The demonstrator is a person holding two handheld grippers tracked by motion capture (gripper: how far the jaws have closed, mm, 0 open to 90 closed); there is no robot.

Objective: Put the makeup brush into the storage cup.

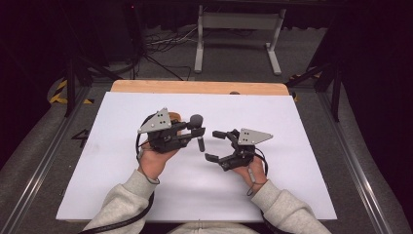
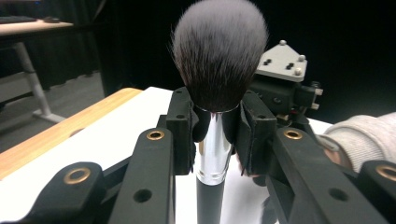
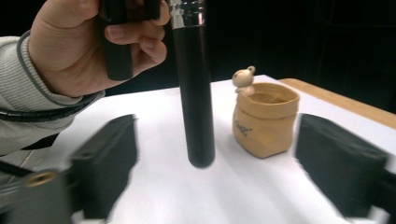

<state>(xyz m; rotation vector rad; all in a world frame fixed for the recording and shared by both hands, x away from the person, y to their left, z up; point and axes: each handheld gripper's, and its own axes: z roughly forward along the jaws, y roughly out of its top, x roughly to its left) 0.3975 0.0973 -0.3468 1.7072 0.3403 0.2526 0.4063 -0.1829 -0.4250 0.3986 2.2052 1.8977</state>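
Two grippers mid-table: left gripper clamped on makeup brush, held upright; right gripper spread wide, nothing between jaws.

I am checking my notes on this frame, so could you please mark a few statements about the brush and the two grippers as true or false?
1. The left gripper is shut on the makeup brush. True.
2. The brush is held bristles down. False: the bristles point up and the black handle hangs down.
3. The right gripper is shut on the handle. False: its jaws stand open on either side of it, not touching.
4. A small tan pouch-shaped holder stands on the white table surface. True.
5. The brush handle rests inside the holder. False: it hangs beside it, apart.
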